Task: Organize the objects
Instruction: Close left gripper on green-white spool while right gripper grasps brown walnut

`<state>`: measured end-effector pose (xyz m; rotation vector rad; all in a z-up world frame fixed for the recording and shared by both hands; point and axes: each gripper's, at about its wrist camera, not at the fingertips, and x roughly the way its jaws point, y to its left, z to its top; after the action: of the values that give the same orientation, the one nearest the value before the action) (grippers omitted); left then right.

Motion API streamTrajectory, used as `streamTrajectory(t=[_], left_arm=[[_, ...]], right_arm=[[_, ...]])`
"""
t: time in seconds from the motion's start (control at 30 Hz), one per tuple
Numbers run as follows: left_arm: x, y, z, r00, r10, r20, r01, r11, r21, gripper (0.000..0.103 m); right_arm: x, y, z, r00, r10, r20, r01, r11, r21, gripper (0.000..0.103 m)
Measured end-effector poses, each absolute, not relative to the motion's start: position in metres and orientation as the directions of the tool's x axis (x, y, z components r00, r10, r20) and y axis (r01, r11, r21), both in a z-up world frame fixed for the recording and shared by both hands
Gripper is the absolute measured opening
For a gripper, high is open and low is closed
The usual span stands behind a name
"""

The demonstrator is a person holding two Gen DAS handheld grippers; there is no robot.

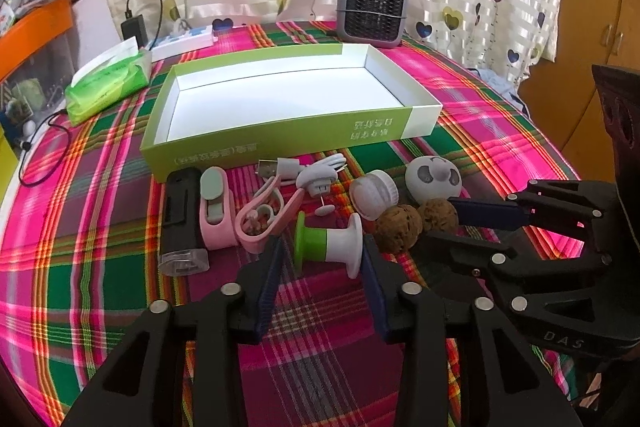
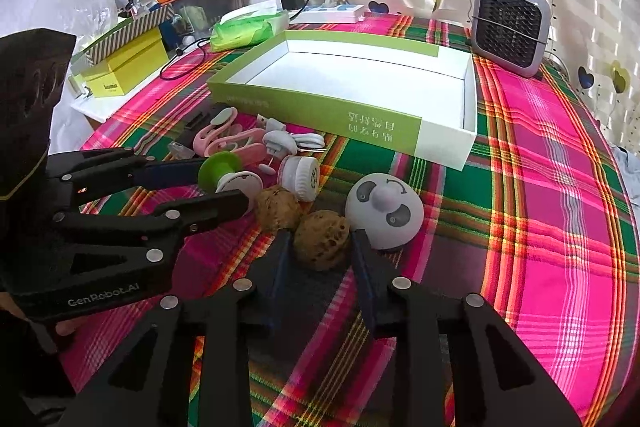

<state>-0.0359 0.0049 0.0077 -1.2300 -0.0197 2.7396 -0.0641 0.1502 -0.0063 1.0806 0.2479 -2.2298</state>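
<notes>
An empty green-and-white box point(image 1: 280, 131) point(image 2: 320, 107) lies on the plaid cloth. In front of it lies a row of small objects. My left gripper point(image 1: 322, 247) is open, its fingers on either side of a green-and-white spool point(image 1: 328, 245) point(image 2: 228, 175). My right gripper point(image 2: 320, 243) is open around a brown walnut point(image 2: 322, 239) point(image 1: 438, 215). A second walnut point(image 2: 276, 207) point(image 1: 398, 227) lies beside it. A white panda ball point(image 2: 384, 215) point(image 1: 434, 179) sits to the right. Whether the pads touch the objects I cannot tell.
A black device point(image 1: 182, 223), pink clips point(image 1: 216, 211), a white charger cable point(image 1: 316, 175) and a white round cap point(image 1: 374, 195) lie in the row. A grey fan heater point(image 1: 372, 11), tissue pack point(image 1: 108, 83) and yellow boxes point(image 2: 124, 67) stand around.
</notes>
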Motion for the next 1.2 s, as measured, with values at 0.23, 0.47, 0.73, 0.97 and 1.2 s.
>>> streamTrajectory(t=[0.23, 0.47, 0.73, 0.97, 1.2], left_arm=[[-0.036, 0.007, 0.008, -0.657, 0.134, -0.742, -0.126, -0.99, -0.068, 0.03], [-0.027, 0.008, 0.012, -0.673, 0.144, -0.725, -0.129, -0.989, -0.077, 0.03], [-0.016, 0.007, 0.02, -0.692, 0.148, -0.707, -0.127, -0.988, -0.084, 0.03], [-0.011, 0.006, 0.028, -0.709, 0.139, -0.691, -0.12, -0.99, -0.076, 0.03], [-0.013, 0.003, 0.034, -0.72, 0.132, -0.681, -0.114, -0.991, -0.071, 0.03]], right_arm=[[-0.062, 0.15, -0.005, -0.463, -0.464, -0.755, 0.623, -0.777, 0.096, 0.032], [-0.057, 0.156, -0.002, -0.476, -0.468, -0.744, 0.615, -0.782, 0.098, 0.032], [-0.048, 0.159, 0.008, -0.504, -0.479, -0.719, 0.611, -0.786, 0.096, 0.031], [-0.042, 0.155, 0.016, -0.522, -0.481, -0.704, 0.614, -0.785, 0.081, 0.031], [-0.044, 0.151, 0.021, -0.531, -0.484, -0.695, 0.62, -0.782, 0.071, 0.032]])
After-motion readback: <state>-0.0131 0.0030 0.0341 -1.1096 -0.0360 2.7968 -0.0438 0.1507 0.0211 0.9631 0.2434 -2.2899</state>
